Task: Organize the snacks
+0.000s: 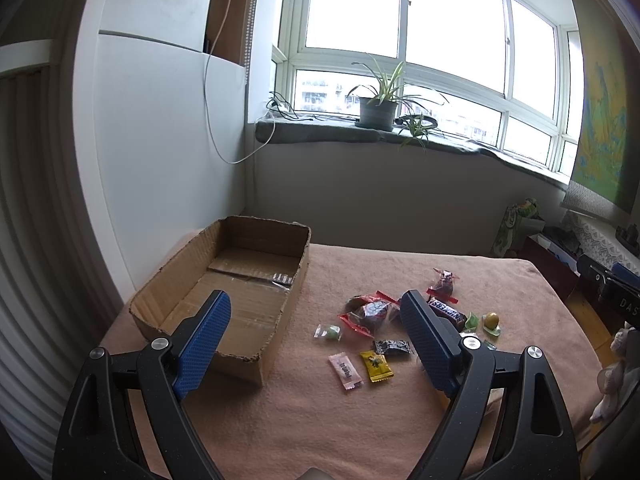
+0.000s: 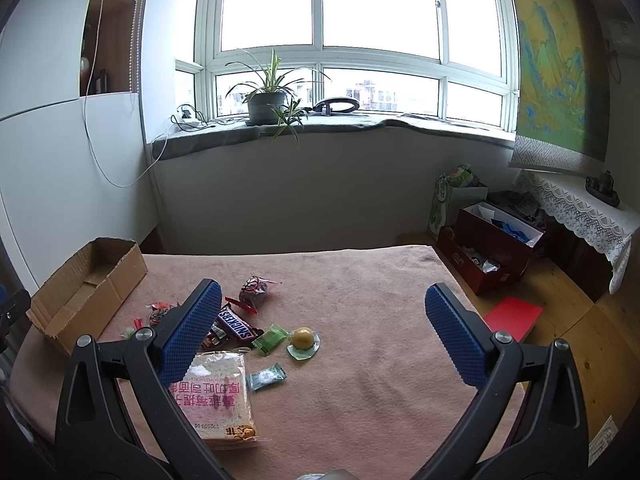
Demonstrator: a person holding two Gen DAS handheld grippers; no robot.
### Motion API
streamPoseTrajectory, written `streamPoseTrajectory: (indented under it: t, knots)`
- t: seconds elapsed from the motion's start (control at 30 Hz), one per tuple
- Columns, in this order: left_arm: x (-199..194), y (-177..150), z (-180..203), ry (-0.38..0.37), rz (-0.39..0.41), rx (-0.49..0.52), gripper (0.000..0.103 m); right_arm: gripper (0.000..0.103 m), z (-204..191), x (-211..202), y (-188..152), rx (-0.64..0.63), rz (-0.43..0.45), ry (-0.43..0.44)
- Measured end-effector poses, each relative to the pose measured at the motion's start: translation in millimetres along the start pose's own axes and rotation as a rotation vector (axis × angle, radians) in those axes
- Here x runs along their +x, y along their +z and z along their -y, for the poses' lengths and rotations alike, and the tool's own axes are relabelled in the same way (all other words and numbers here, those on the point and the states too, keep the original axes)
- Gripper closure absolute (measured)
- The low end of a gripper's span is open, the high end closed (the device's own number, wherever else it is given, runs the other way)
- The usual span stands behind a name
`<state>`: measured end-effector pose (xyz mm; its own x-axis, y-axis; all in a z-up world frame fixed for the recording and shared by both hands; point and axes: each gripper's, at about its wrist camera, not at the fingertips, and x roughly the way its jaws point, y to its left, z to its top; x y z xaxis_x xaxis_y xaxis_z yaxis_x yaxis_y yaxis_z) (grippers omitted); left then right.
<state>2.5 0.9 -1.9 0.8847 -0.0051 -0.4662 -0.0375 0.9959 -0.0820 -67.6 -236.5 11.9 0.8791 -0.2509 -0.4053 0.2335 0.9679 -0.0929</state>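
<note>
An open cardboard box [image 1: 224, 280] [image 2: 86, 284] sits at the table's left with nothing in it. Loose snacks lie to its right: a Snickers bar [image 1: 446, 312] [image 2: 236, 326], red-wrapped sweets [image 1: 370, 312] [image 2: 254, 290], a pink sachet [image 1: 345, 371], a yellow packet [image 1: 376, 366], a black packet [image 1: 393, 347], a yellow ball on green wrap [image 1: 491, 320] [image 2: 303, 338], green candies [image 2: 270, 338] and a wrapped bread slice [image 2: 216, 396]. My left gripper [image 1: 316, 304] hovers open above the box's near corner and the snacks. My right gripper [image 2: 322, 296] is open over the table, holding nothing.
A peach cloth covers the table [image 2: 360, 360]. Off its right edge, on the wooden floor, stand dark red boxes [image 2: 490, 252] and a red book [image 2: 512, 318]. A potted plant [image 2: 267, 106] sits on the windowsill behind. A white wall panel [image 1: 160, 140] stands left of the box.
</note>
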Motion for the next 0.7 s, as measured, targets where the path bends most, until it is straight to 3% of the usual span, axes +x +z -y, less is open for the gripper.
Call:
streamPoseTrajectory:
  t: [0.7]
  knots:
    - [9.9, -8.5, 6.5, -0.042, -0.043, 0.004, 0.016, 0.000, 1.6, 9.7, -4.8, -0.001, -0.032, 0.003]
